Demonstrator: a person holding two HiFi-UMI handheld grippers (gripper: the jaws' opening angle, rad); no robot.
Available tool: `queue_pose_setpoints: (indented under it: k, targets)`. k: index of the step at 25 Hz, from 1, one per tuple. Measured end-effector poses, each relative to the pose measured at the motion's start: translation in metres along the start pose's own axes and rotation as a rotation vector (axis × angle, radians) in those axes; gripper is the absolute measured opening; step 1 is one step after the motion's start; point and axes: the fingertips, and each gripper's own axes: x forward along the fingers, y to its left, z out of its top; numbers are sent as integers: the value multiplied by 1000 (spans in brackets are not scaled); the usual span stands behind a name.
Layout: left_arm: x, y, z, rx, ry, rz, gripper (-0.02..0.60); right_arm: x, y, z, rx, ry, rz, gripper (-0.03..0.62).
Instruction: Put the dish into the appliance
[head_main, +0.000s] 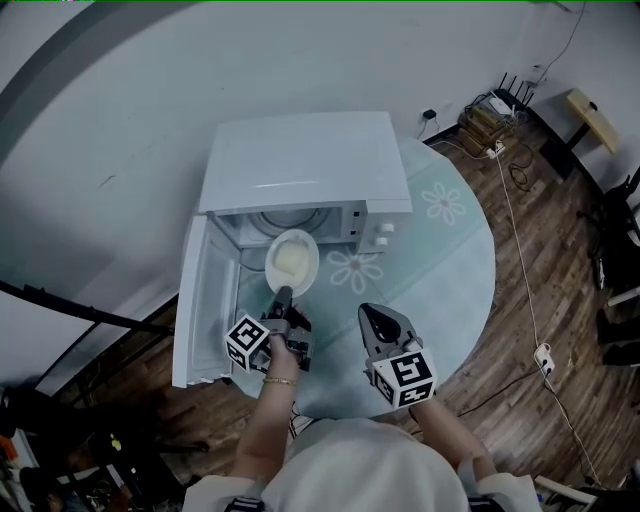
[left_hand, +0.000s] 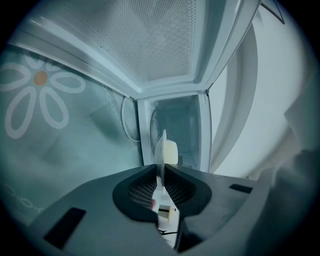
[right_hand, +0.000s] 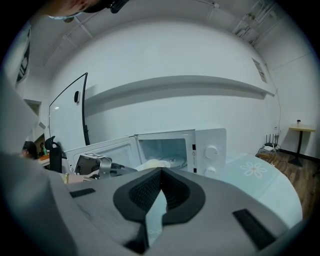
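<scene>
A white microwave (head_main: 305, 165) stands on the round table (head_main: 455, 270) with its door (head_main: 195, 300) swung open to the left. My left gripper (head_main: 283, 293) is shut on the near rim of a white dish (head_main: 292, 260) that carries pale yellow food. The dish hangs level at the mouth of the oven cavity. In the left gripper view the dish (left_hand: 162, 150) shows edge-on between the jaws, with the cavity (left_hand: 182, 125) straight behind it. My right gripper (head_main: 383, 322) hovers over the table to the right of the dish, shut and with nothing in it.
The table wears a pale teal cloth with flower prints (head_main: 355, 270). The control knobs (right_hand: 212, 150) sit on the oven's right side. A white cable (head_main: 520, 260) and a plug (head_main: 543, 355) lie on the wooden floor at right. A wall is close behind the oven.
</scene>
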Motion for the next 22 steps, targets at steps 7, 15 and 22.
queue_pose_setpoints:
  k: [7, 15, 22]
  targets:
    - [33, 12, 16, 1, -23, 29, 46, 20, -10, -2, 16, 18, 23, 6]
    - [66, 19, 25, -9, -33, 50, 46, 38, -22, -9, 39, 46, 26, 6]
    - [96, 22, 41, -10, -61, 49, 46, 46, -28, -16, 56, 69, 27, 6]
